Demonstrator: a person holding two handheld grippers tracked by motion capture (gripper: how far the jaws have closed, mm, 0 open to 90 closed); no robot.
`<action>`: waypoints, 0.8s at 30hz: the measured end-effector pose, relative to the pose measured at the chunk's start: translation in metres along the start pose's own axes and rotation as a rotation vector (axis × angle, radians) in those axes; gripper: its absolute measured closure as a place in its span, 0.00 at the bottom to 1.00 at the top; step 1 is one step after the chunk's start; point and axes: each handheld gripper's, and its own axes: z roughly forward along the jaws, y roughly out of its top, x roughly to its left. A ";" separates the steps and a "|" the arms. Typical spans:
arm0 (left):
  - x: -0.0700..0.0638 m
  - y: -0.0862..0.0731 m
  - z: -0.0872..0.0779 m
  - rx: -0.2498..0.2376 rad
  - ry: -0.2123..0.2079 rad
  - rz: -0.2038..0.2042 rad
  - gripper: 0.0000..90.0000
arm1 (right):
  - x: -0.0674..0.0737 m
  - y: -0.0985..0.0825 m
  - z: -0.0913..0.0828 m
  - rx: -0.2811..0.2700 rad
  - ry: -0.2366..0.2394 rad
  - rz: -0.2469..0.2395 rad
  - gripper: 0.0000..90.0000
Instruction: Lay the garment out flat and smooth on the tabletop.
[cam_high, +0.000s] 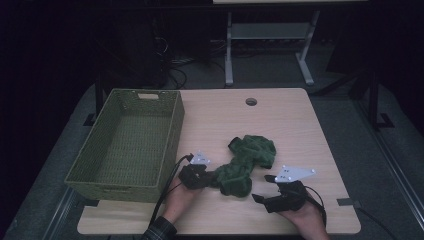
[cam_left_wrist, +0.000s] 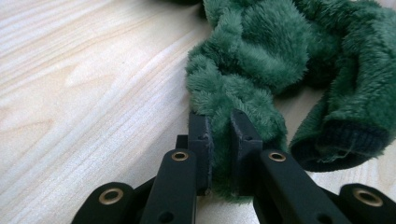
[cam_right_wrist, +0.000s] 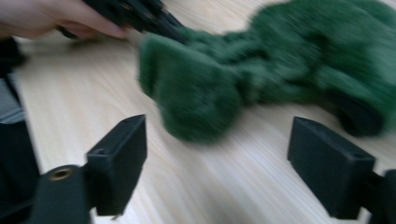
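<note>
**Left claw pinching the green fleece, right claw spread beside it**

Your left claw (cam_left_wrist: 219, 135) has its jaws pressed onto a fold of the green fleece garment (cam_left_wrist: 261, 60); the pile bulges out above and between the pads, and in the high view that claw (cam_high: 207, 177) meets the near left end of the crumpled garment (cam_high: 247, 162). The garment lies bunched on the wooden counter (cam_high: 295, 125), just right of the middle of its near half, with a darker ribbed cuff (cam_left_wrist: 345, 144) resting on the wood close beside the gripped fold.

Your right claw (cam_right_wrist: 233, 158) stands spread wide with bare counter between the jaws; the fleece (cam_right_wrist: 205, 98) sits just ahead of it, untouched, and that view is blurred. From above, the right claw (cam_high: 257, 197) is near the garment's near edge and apart from it.

The woven green basket (cam_high: 172, 125) stands on the counter's left side, well apart from the garment. A round cable hole (cam_high: 251, 102) sits near the far edge.
</note>
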 end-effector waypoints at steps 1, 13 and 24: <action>0.001 0.000 0.000 -0.002 -0.007 -0.004 0.90 | 0.003 0.002 0.001 0.002 0.011 0.003 0.26; 0.003 -0.001 0.001 -0.013 -0.024 -0.016 0.90 | 0.019 0.029 0.024 -0.018 0.072 -0.063 0.41; 0.003 -0.001 0.001 -0.013 -0.024 -0.018 0.91 | 0.026 0.050 0.054 -0.029 0.125 -0.124 0.56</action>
